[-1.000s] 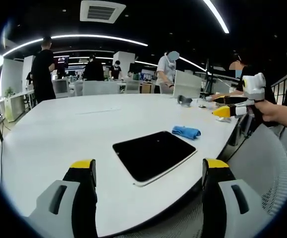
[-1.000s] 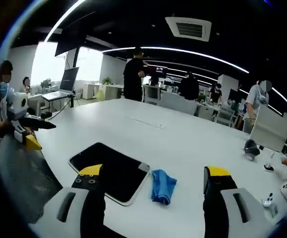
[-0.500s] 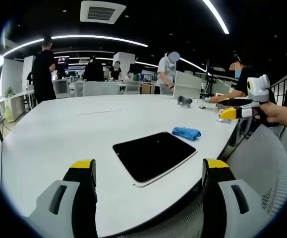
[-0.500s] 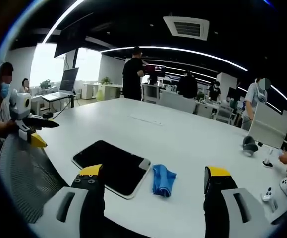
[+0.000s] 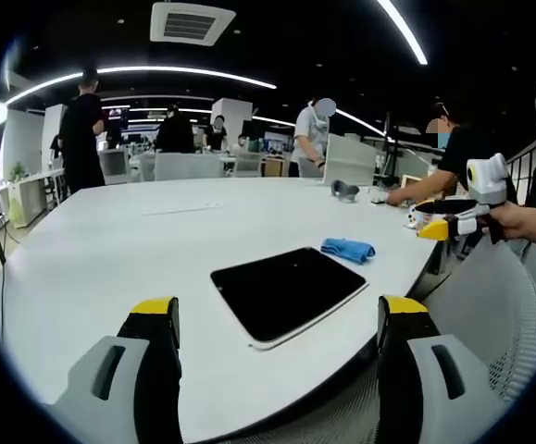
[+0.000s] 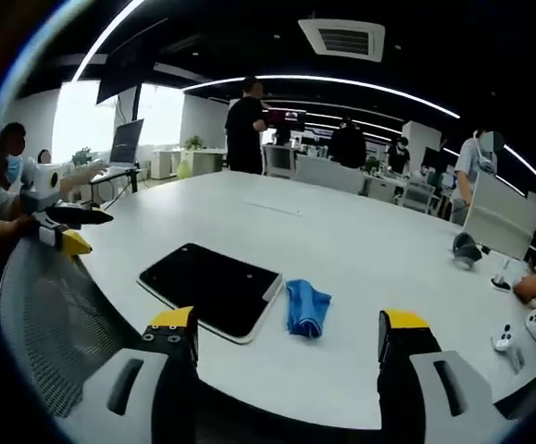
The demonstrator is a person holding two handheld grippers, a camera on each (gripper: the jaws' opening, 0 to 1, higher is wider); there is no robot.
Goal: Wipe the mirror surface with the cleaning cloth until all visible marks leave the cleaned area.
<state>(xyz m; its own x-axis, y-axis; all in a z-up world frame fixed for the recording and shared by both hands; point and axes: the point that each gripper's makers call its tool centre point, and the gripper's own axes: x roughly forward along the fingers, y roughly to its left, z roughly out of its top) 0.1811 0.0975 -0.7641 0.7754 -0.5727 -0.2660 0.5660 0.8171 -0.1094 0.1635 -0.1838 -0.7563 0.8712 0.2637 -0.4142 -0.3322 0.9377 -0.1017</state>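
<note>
Jaws of both grippers (image 5: 277,324) (image 6: 286,338) are held apart, empty. The cloth (image 6: 306,307), beside the apparently unmarked mirror (image 6: 210,287), should be gripped first.

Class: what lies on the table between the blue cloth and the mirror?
Nothing: in the right gripper view a narrow strip of bare white table separates the blue cloth from the mirror.

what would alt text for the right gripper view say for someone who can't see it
A dark rectangular mirror lies flat on a large white table with a crumpled blue cleaning cloth just beside it, neither one held. The right gripper hovers open at the near table edge, and the left gripper shows at far left above a mesh chair back.
</note>
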